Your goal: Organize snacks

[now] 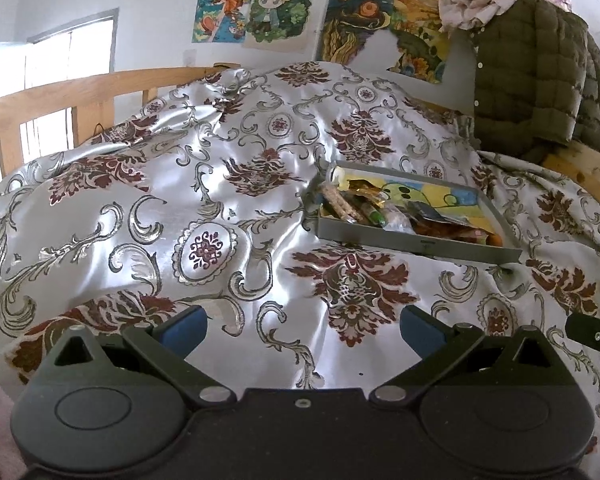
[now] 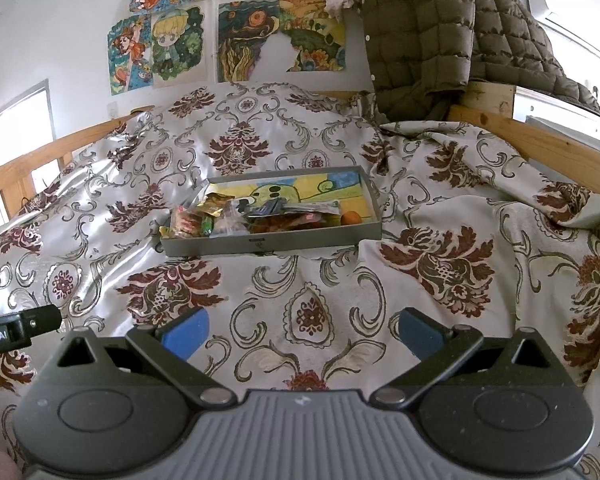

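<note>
The right gripper (image 2: 304,334) hangs above the patterned bedspread (image 2: 308,280), its blue pads wide apart and holding nothing. Beyond it sits a shallow grey tray (image 2: 268,245) with snack packets (image 2: 236,220) heaped at its near left end and an orange ball (image 2: 350,217) near its right wall.

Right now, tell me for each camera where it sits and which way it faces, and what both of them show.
Left wrist: sits on the left gripper, low over the patterned bedspread, facing the bed's far end and the postered wall; its open blue-padded fingers show, the grey tray of snacks lies ahead to the right.
Right wrist: sits on the right gripper, same heading; open fingers show, tray ahead, slightly left.
Shared: tray, bedspread, posters, olive quilted jacket; each catches the other gripper at its edge.
</note>
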Motion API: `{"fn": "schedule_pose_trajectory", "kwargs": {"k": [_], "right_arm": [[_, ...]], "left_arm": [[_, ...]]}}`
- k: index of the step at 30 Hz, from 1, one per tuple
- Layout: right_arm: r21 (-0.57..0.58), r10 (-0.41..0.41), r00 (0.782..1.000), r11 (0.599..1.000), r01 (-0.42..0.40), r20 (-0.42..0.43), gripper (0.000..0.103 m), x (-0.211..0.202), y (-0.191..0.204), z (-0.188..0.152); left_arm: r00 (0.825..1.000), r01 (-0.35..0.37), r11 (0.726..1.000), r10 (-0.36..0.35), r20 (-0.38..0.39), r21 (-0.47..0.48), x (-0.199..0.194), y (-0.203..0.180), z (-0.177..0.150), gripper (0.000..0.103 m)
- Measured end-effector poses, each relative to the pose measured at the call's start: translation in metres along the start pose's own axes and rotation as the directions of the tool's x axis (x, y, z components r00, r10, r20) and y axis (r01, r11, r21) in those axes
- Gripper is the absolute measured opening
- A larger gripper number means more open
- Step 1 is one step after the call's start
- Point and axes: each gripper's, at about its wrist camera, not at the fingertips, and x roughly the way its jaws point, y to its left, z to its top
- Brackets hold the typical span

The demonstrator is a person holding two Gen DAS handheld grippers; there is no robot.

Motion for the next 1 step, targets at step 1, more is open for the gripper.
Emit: {"fn": "schedule_pose_trajectory", "kwargs": {"k": [1], "right_arm": [[0.000,0.000,1.000,1.000,0.000,0.000,0.103,0.0000,0.0003,0.0002]], "left_arm": [[1.000,-0.003,1.000,0.003,-0.003,0.001,0.0004,0.0005,0.0001,0.102]]}}
